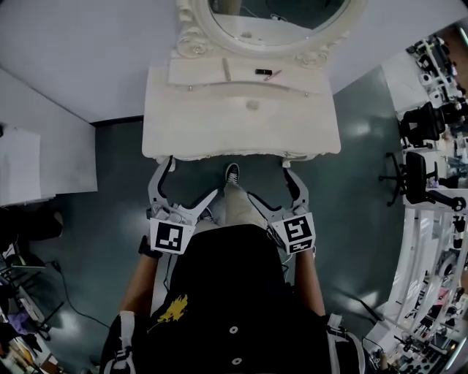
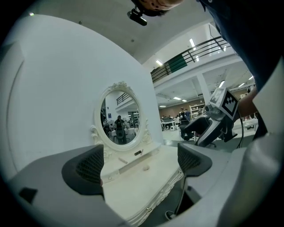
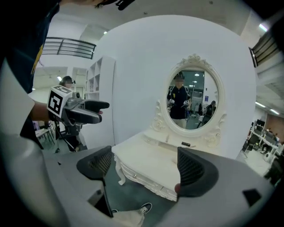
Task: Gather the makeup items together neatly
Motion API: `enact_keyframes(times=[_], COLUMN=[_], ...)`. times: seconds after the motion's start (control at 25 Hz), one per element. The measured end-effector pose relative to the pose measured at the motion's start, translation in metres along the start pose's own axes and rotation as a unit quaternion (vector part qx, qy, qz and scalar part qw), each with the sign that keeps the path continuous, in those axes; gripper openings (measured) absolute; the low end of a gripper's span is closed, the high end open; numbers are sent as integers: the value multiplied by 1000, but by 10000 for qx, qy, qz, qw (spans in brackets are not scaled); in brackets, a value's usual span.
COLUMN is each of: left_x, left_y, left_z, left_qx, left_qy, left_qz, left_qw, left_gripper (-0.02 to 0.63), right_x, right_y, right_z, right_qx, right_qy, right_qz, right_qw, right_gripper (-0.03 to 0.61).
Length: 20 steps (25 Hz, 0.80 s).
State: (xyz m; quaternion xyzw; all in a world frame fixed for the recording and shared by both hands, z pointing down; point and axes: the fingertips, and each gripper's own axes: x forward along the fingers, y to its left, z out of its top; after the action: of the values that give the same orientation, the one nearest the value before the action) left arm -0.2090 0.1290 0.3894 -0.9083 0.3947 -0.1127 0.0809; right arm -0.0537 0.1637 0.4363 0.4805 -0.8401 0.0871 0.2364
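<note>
Left claw (image 2: pixel 141 162) and right claw (image 3: pixel 144 164): both spread, nothing between the pads, held just short of the white desk's (image 1: pixel 307 131) front edge. Makeup items, 2 clear: pale stick (image 1: pixel 227 69) and dark tube (image 1: pixel 262 71), apart on the raised shelf (image 1: pixel 191 73) under the oval mirror (image 1: pixel 278 14).

Dressing table (image 1: pixel 219 120): white, matt painted look, smooth top, carved relief along edge.
Mirror (image 3: pixel 193 99): glossy glass, ornate white frame.
Floor (image 1: pixel 124 175): dark, smooth, glossy, light reflections.
Left gripper (image 2: pixel 141 164), right gripper (image 3: pixel 145 166): matt grey plastic shells.
Pads (image 3: pixel 191 170): black, fine grid texture.
Marker cube (image 1: pixel 170 237): matt print.
Person's top (image 1: pixel 234 307): black cloth.
</note>
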Motion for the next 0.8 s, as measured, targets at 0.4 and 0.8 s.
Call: enact_keyframes(times=[0.4,0.8], left_x=[125,259], left_y=[48,64], left_z=[-12,20], left_qx=[153,683], left_qy=[555,738], left_qz=[375,534], left_qw=[9976,9935], left_gripper=[523,523], right_x=[84,144], right_y=[-114,-222], right_z=[20,10], right_qx=[-84,47], right_qy=[-15,-145], right_qz=[224,541], right_qw=[9997,9984], right_gripper=[463,445])
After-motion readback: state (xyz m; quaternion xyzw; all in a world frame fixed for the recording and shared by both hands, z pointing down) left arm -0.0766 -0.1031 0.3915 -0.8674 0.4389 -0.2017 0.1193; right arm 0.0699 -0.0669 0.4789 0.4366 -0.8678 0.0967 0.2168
